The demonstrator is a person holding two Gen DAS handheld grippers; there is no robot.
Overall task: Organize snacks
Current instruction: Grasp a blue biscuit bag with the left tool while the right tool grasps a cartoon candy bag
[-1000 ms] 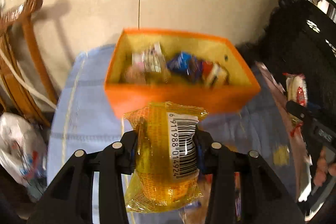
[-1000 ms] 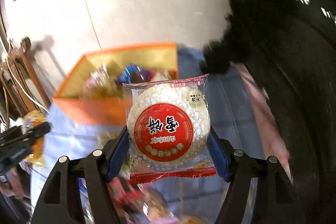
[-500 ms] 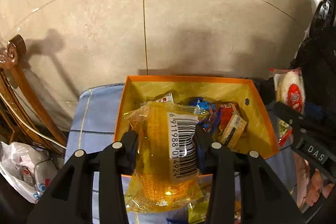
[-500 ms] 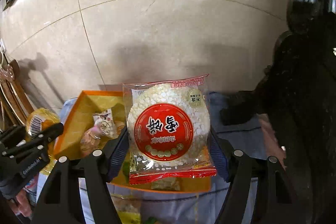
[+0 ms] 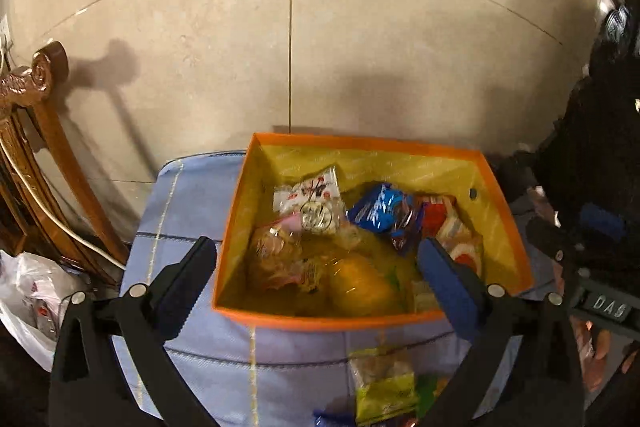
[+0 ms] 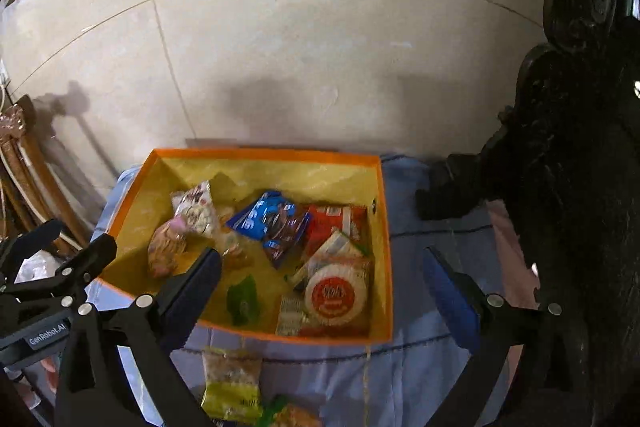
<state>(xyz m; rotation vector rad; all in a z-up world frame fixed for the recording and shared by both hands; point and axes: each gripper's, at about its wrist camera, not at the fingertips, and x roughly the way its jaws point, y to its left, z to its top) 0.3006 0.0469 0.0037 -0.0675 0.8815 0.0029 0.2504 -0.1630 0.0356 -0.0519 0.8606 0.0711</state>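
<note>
An orange box (image 5: 360, 143) with a yellow lining stands on a blue cloth and holds several snack packets. My left gripper (image 5: 316, 247) hovers over its near edge, jaws opening wide, nothing between the pads. Below it a yellow packet (image 5: 360, 283) lies loose in the box. My right gripper (image 6: 322, 257) hangs over the same orange box (image 6: 264, 153), jaws also opening, nothing gripped. The round rice cracker with the red label (image 6: 336, 295) rests in the box's near right corner. A blue packet (image 6: 264, 215) lies mid-box.
Loose snack packets (image 6: 232, 383) lie on the blue cloth (image 5: 180, 207) in front of the box. A carved wooden chair (image 5: 32, 107) and a white plastic bag (image 5: 28, 291) are at the left. Dark carved furniture (image 6: 580, 147) crowds the right. A tiled wall is behind.
Both grippers came forward over the box and opened. The yellow packet left the left jaws and the rice cracker left the right jaws; both now lie in the box.
</note>
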